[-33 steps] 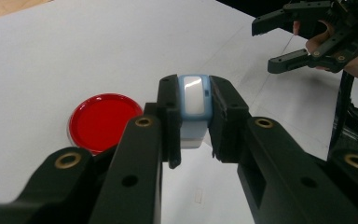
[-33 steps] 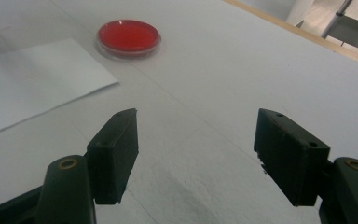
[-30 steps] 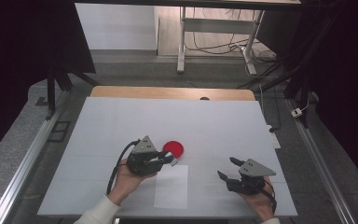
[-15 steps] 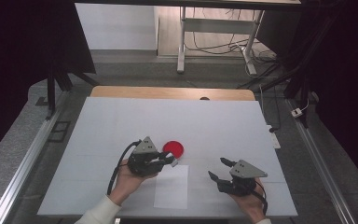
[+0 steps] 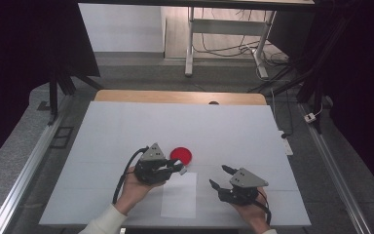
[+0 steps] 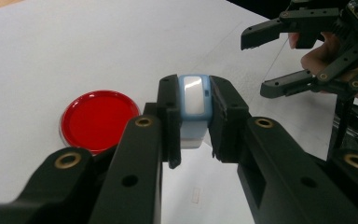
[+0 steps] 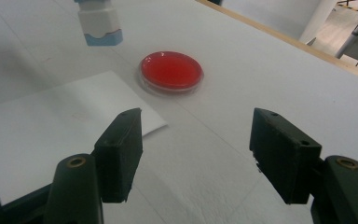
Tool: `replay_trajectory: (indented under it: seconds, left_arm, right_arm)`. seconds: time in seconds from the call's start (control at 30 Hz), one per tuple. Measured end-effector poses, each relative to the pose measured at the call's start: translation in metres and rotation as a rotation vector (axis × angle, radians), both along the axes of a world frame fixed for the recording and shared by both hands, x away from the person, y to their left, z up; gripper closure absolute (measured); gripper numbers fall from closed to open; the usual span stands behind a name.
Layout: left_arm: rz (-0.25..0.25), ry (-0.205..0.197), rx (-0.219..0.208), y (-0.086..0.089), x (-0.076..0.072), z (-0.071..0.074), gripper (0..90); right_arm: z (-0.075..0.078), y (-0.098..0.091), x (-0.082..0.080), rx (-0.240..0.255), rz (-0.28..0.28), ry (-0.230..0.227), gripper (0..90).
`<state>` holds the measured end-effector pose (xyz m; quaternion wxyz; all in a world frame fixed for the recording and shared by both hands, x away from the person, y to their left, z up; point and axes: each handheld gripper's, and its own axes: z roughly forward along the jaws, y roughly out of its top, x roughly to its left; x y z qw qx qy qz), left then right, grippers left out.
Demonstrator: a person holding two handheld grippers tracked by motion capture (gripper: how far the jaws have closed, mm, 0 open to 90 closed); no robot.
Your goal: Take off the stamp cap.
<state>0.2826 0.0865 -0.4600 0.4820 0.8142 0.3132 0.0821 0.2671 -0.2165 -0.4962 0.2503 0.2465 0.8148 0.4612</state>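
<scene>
The small white-and-pale-blue plastic block (image 6: pixel 194 108) sits pinched between the jaws of the left claw (image 6: pixel 193 123), raised clear of the desk, just beside the round red-filled shallow plastic dish (image 6: pixel 99 119). The block looks light and rigid, with smooth faces that may slip; a grip across its flat sides, as held here, seems soundest. The dish appears thin-walled and is best taken at the rim. The right claw (image 7: pixel 196 151) is spread wide and empty, above the white sheet of paper (image 5: pixel 179 195). The white desk (image 5: pixel 126 126) is flat and matte. Beyond it lie a grey floor, cables and metal frame legs.
</scene>
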Motion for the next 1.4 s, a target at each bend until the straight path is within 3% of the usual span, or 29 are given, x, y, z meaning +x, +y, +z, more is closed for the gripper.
replay_trajectory:
  seconds: [1.4]
  left_arm:
    - [-0.002,0.0,-0.009,-0.003,0.0,-0.001,75.2]
  right_arm:
    - [-0.009,0.068,-0.003,-0.048,0.073,-0.038,36.4]
